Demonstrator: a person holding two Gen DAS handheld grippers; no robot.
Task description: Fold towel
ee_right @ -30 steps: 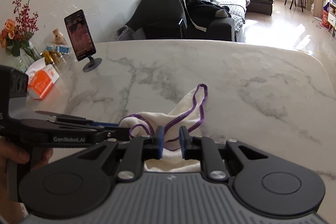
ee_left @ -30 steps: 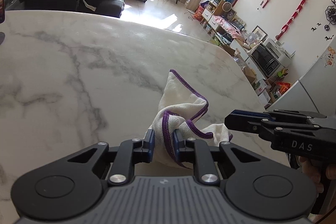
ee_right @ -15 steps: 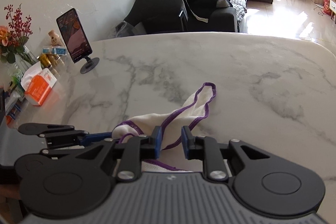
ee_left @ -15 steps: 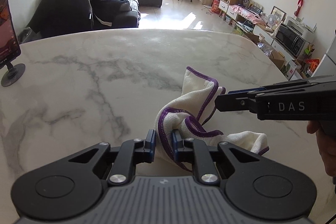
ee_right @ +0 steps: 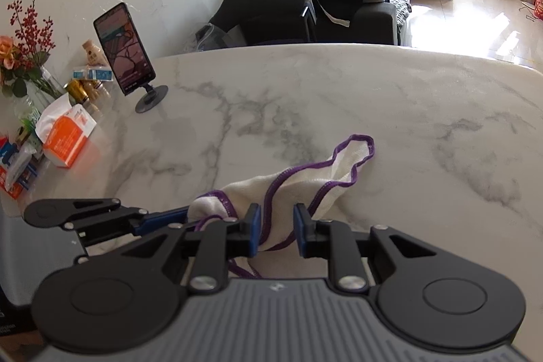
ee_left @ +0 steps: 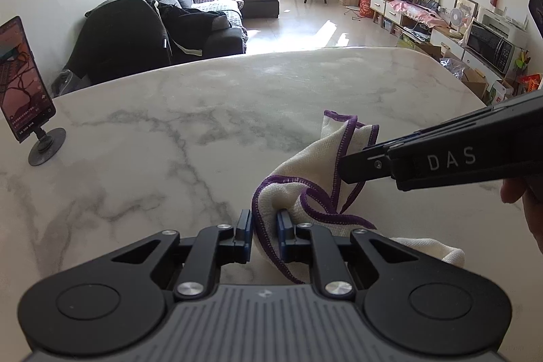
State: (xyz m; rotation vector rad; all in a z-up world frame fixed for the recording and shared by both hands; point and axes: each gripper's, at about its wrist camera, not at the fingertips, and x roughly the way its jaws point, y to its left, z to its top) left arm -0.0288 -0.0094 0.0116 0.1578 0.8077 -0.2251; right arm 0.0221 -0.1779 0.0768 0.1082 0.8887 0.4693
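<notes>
In the lower middle of both wrist views, the towel (ee_left: 305,189) lies crumpled on the marble desk (ee_left: 169,131), white with a purple hem, bunched into loose loops instead of lying flat. The left gripper (ee_left: 264,234) has its blue pads spread with a gap between them; a fold of hem passes through that gap and seems to touch the right-hand pad, so I read it as released, or at most loosely around the cloth. The right gripper (ee_right: 276,231) is likewise parted, with a purple-edged ridge of towel standing between the pads and daylight on either side: not clenched.

From here the main risk is a bad grasp. The cloth is doubled over itself, so closing on it may catch two layers or a mid-edge loop, not a true corner, and lifting would then give a twisted bundle rather than a straight edge to fold along. The two tools also sit very near each other, the right one crossing the right middle of the left view just above the towel, so they could collide or tug the cloth in opposite directions. The polished desk may let the towel slide away under a sideways push.
</notes>
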